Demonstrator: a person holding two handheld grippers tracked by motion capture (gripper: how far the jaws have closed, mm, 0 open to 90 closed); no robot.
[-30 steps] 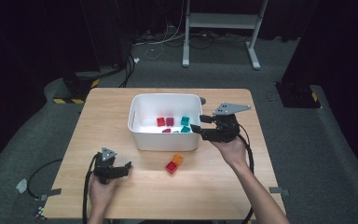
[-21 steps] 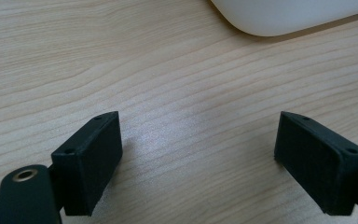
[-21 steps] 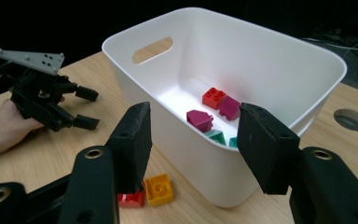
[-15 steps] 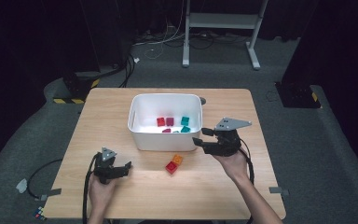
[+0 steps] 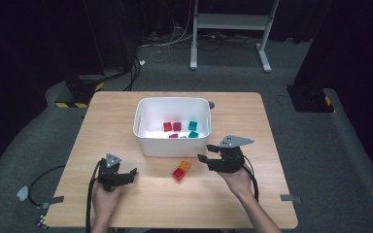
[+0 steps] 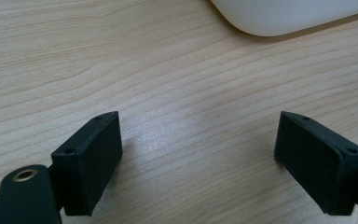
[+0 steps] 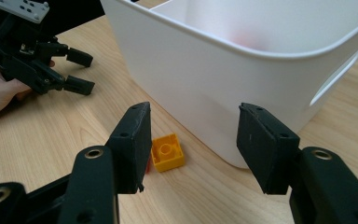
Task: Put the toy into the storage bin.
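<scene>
Right gripper (image 5: 205, 158) hovers wide open and empty, the yellow block (image 7: 168, 152) and red block (image 5: 178, 173) lying on the table just ahead of it beside the white bin (image 5: 145, 141); several blocks seem binned already, two remain

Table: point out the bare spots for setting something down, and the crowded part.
Bare wood: the strip of table left of the white bin, the strip right of it, and the near edge between the forearms. Crowded: in front of the bin, where the yellow block and red block lie beside the right gripper.
</scene>
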